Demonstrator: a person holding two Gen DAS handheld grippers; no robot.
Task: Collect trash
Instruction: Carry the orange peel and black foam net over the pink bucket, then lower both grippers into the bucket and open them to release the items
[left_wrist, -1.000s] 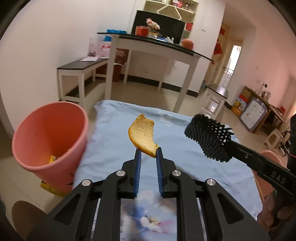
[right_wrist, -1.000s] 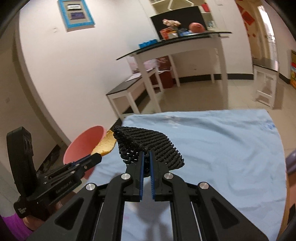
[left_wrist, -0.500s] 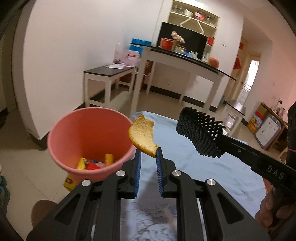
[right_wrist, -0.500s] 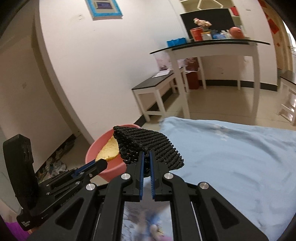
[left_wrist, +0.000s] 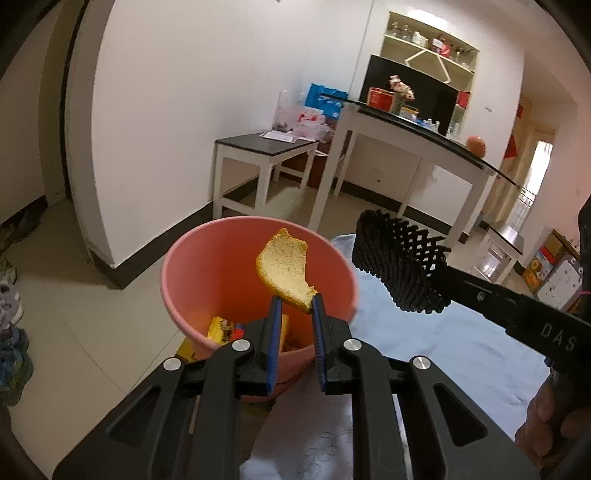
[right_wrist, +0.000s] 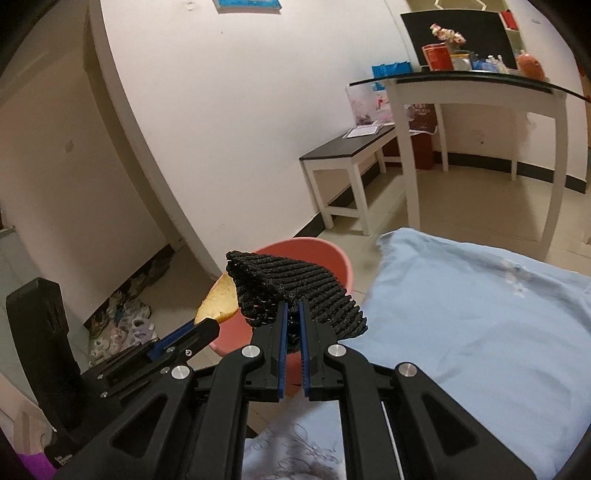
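My left gripper (left_wrist: 296, 306) is shut on an orange peel (left_wrist: 283, 271) and holds it over the mouth of the pink bin (left_wrist: 192, 273), which has yellow and red scraps inside. The peel also shows in the right wrist view (right_wrist: 218, 303), with the left gripper (right_wrist: 207, 325) under it. My right gripper (right_wrist: 290, 310) is shut on a black foam fruit net (right_wrist: 291, 291), held just right of the bin (right_wrist: 321, 247). The net also shows in the left wrist view (left_wrist: 399, 266), with the right gripper (left_wrist: 447, 275) behind it.
The bin stands on the tiled floor beside a table covered with a light blue cloth (left_wrist: 443, 343), also in the right wrist view (right_wrist: 480, 332). A low black-topped bench (left_wrist: 266, 147) and a tall white table (left_wrist: 424, 133) stand behind. Shoes (right_wrist: 122, 325) lie by the wall.
Both grippers have swung left from above the blue cloth towards the bin. The peel is now over the bin's mouth, and the net has come up beside the rim.
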